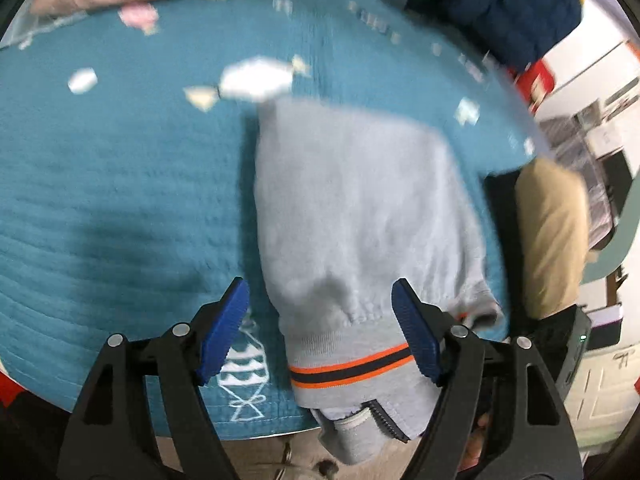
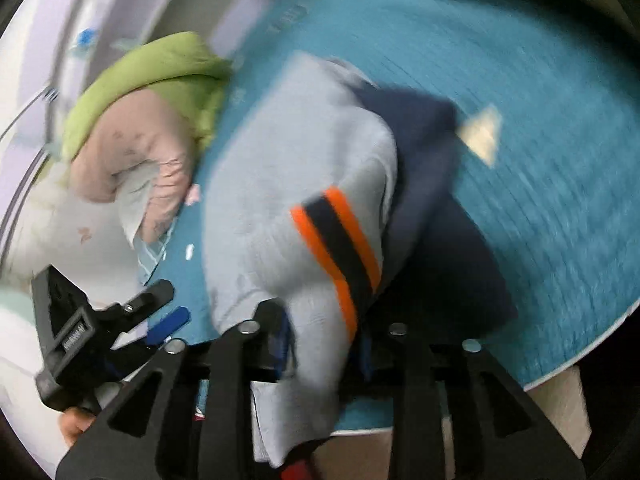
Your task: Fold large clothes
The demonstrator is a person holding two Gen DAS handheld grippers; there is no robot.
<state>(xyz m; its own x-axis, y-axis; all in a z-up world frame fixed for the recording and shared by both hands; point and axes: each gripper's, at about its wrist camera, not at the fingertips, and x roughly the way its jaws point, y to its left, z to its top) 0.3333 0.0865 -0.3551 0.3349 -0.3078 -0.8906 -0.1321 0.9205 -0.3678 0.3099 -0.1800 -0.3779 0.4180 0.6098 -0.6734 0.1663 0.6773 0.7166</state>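
Observation:
A light grey sweatshirt with an orange and navy striped hem lies folded on the teal quilt, its hem and zipper hanging over the near edge. My left gripper hovers open over the hem, its left pad above bare quilt and its right pad above the cloth. In the right wrist view the grey sweatshirt bunches up with its striped band and runs down between the fingers of my right gripper, which is shut on it. Dark navy fabric lies under it. The picture is blurred.
Pink bedding and a green cloth are heaped at the far side of the bed. A dark navy pile sits at the far right corner. The person's beige trouser leg stands by the bed's right edge. The left gripper shows at lower left.

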